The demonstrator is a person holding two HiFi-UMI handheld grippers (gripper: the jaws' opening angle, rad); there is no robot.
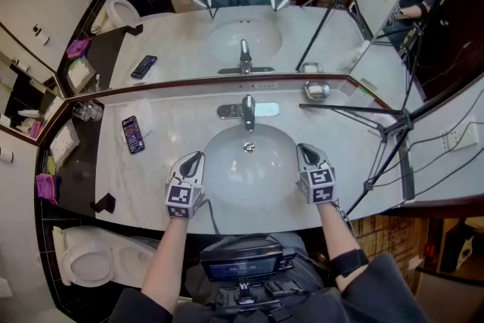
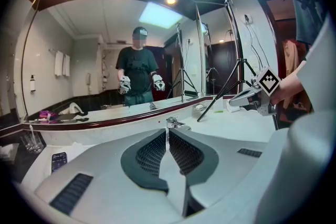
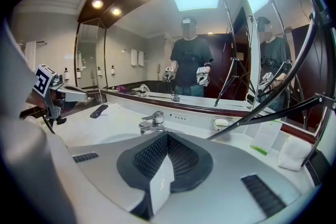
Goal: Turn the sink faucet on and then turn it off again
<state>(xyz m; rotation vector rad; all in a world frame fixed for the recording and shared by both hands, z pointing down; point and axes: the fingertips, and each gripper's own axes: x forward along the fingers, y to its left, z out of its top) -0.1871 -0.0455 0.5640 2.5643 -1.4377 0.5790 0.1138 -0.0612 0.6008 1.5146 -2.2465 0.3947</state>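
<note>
Two grippers — sink's near rim

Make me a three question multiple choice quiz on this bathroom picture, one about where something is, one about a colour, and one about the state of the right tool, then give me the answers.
1. The phone lies:
A) on the counter, left of the sink
B) in the sink
C) on the counter, right of the sink

2. The counter round the sink is:
A) black
B) pale marble
C) red

3. The right tool is:
A) wide open
B) shut on the phone
C) shut, with nothing between its jaws

Answers:
1. A, since the head view shows it lying flat on the counter at the sink's left.
2. B, since the slab is whitish with faint veins.
3. C, since the right gripper view shows the pads meeting with nothing between them.
</note>
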